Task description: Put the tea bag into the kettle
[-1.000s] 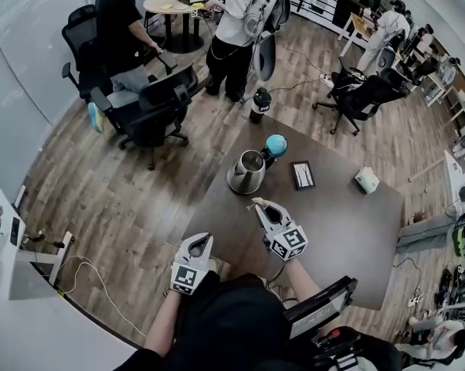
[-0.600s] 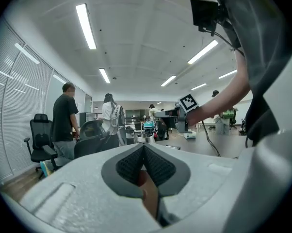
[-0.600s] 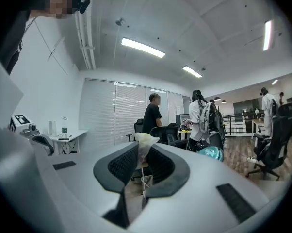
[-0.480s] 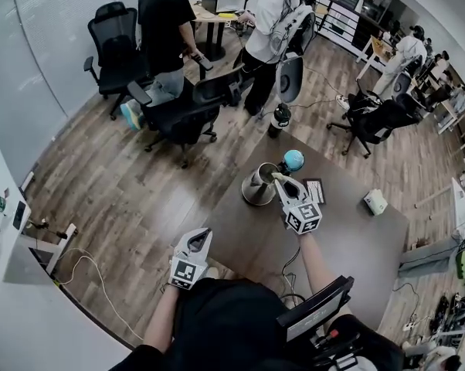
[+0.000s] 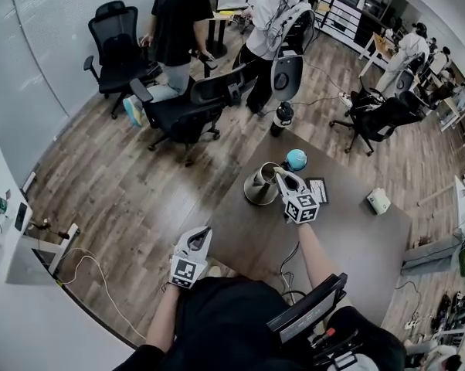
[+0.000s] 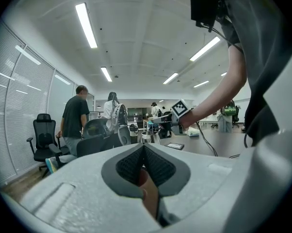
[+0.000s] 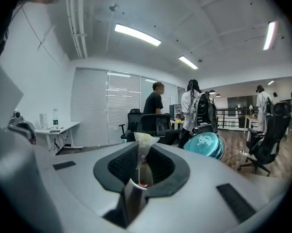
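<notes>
Right hand-held gripper (image 5: 281, 176) clamped on tea bag (image 7: 142, 144), tips at kettle (image 5: 257, 192) mouth.

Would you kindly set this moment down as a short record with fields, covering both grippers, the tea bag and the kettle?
Right gripper: jaws shut on the pale paper tea bag; tips over the kettle's rim in the head view
Left gripper: jaws together, nothing held, off the table's near edge
Kettle: shiny steel kettle, upright on the dark grey table
Beside kettle: round teal object
Task state: tea bag held, not yet released
</notes>
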`<state>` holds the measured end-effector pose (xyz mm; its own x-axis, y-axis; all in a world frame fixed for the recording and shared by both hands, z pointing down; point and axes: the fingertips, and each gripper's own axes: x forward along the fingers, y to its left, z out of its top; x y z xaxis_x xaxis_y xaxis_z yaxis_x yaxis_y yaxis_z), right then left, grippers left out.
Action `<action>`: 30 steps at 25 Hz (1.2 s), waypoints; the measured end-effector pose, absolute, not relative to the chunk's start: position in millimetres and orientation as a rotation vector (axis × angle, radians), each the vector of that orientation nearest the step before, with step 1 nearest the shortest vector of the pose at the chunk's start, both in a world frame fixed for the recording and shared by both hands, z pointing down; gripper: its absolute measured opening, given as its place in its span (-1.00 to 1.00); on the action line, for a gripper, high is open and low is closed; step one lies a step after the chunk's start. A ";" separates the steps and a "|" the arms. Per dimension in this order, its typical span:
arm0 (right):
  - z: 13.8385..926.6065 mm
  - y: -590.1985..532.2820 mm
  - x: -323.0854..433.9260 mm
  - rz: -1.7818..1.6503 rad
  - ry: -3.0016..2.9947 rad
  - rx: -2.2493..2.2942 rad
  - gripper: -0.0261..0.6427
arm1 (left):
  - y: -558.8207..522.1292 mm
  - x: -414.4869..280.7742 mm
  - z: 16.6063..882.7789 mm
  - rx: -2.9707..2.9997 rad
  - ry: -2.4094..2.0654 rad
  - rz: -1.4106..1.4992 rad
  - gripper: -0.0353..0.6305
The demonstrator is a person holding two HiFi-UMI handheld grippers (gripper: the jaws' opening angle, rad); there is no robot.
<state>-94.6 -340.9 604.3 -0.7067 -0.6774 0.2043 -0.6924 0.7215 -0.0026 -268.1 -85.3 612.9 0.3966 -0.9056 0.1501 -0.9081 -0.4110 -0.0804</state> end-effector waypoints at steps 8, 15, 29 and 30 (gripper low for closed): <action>650.3 -344.2 -93.8 0.198 -2.607 1.072 -0.75 | -88.6 -266.6 616.4 2.599 -1.686 0.236 -0.89; 672.7 -361.0 -98.3 0.267 -2.506 1.130 -0.75 | -94.4 -278.6 611.4 2.569 -1.710 0.205 -0.89; 669.0 -358.8 -92.1 0.241 -2.488 1.120 -0.75 | -98.2 -258.5 615.4 2.589 -1.605 0.199 -0.89; 669.9 -358.2 -91.7 0.242 -2.489 1.122 -0.75 | -98.0 -258.5 617.4 2.588 -1.602 0.203 -0.89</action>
